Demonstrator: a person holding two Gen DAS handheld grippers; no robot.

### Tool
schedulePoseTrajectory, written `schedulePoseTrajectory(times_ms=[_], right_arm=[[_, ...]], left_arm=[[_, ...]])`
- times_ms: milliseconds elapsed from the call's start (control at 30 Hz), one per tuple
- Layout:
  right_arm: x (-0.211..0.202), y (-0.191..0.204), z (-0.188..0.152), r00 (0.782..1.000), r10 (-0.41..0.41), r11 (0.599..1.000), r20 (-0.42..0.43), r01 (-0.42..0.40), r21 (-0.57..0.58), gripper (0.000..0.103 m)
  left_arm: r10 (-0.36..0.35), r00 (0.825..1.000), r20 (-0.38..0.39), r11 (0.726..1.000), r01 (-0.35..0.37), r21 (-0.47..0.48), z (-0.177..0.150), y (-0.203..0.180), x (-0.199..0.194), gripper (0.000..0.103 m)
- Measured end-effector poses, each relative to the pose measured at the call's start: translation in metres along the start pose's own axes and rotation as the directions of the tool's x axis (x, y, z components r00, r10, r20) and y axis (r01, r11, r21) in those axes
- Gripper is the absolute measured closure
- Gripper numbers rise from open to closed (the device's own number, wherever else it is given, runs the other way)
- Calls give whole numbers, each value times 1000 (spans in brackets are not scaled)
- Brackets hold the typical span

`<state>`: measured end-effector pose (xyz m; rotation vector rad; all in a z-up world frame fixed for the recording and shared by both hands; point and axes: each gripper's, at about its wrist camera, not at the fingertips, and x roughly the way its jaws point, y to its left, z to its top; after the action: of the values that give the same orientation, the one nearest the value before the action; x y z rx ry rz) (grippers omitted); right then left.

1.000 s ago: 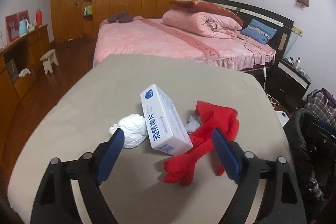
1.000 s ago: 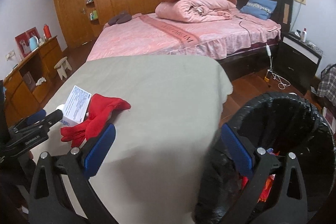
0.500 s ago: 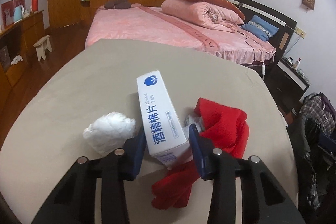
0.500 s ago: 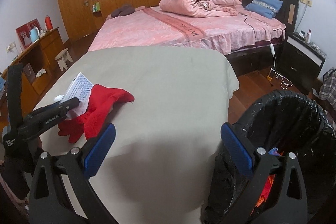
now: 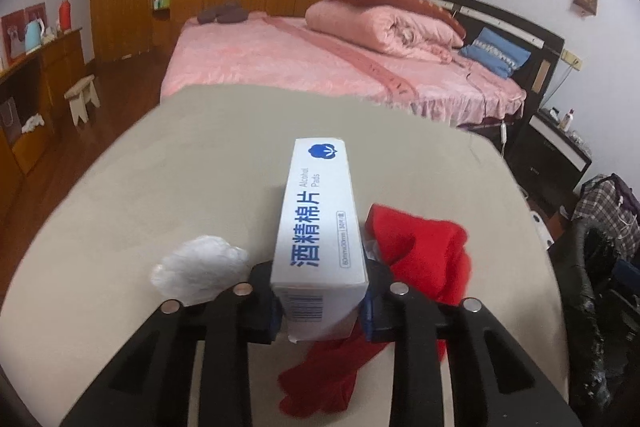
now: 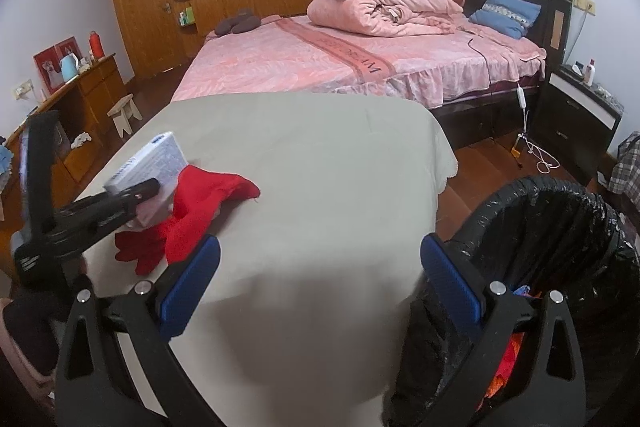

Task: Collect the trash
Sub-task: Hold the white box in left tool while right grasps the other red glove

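Tablecloth (image 5: 180, 167); box (image 5: 320, 227) hiding tool pads.

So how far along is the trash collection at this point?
Partly done: the black-lined bin beside the table already holds some colourful scraps. In hand: the left gripper is closing on the white alcohol-pad box, which sits between its fingers. Left on the table: the crumpled white tissue and the red gloves, if they count as trash. The right gripper is open and empty.

Box (image 5: 320, 227) on table (image 5: 200, 167) — wad (image 5: 200, 269) left, glove (image 5: 420, 251) seemingly right.
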<state>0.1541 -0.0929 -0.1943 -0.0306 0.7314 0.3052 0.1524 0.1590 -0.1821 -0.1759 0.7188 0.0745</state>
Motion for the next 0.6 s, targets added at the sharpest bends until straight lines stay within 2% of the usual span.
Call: schedulePoseTrajectory(times_ms=[167,300,600], right_arm=[[8,12,5,1000,25,1000,4,-25,-11,5],[22,27,8,999,50,998,-4,-50,-24,6],[65,65,12,995,82,995,-59,-85,-56,6]], left_arm=[[21,999,48,1000,-20,-12,0,13,-32,74],[50,997,57,999,-50,-12,-6,26,-47,74],[94,995,44,996,-93,-8,-19,44,-51,74]])
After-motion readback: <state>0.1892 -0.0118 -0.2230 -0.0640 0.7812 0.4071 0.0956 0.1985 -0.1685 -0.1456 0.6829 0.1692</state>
